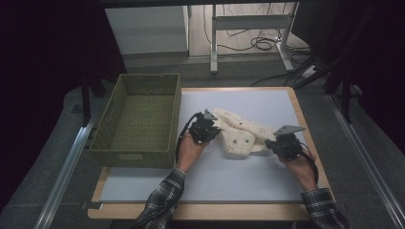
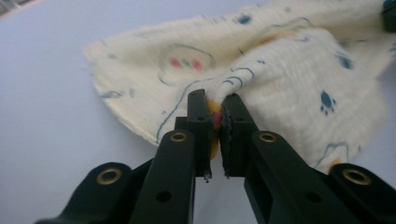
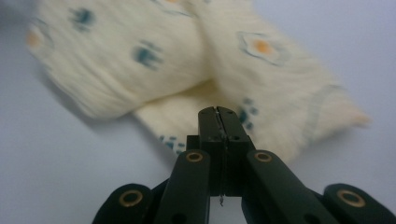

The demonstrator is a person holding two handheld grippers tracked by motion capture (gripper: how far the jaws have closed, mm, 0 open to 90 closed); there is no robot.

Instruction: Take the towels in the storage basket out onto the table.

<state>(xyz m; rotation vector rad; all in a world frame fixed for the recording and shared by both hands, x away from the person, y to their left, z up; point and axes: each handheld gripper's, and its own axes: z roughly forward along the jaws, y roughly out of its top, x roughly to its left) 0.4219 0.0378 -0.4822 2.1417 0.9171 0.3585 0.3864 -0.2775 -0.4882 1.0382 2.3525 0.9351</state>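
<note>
Left gripper (image 2: 215, 116) pinches a fold of the cream printed cloth (image 1: 239, 133); green basket (image 1: 136, 119) sits empty beyond its left. Right gripper (image 3: 219, 119) clamped flat on the cloth's edge. We judge grasp done; lifting and binning remain.

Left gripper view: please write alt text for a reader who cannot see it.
The left gripper, its two black jaws rising from the bottom, is shut on a bunched fold of a cream cloth printed with blue paw marks and outlined faces with pink cheeks. The cloth lies crumpled on a pale table surface.
</note>
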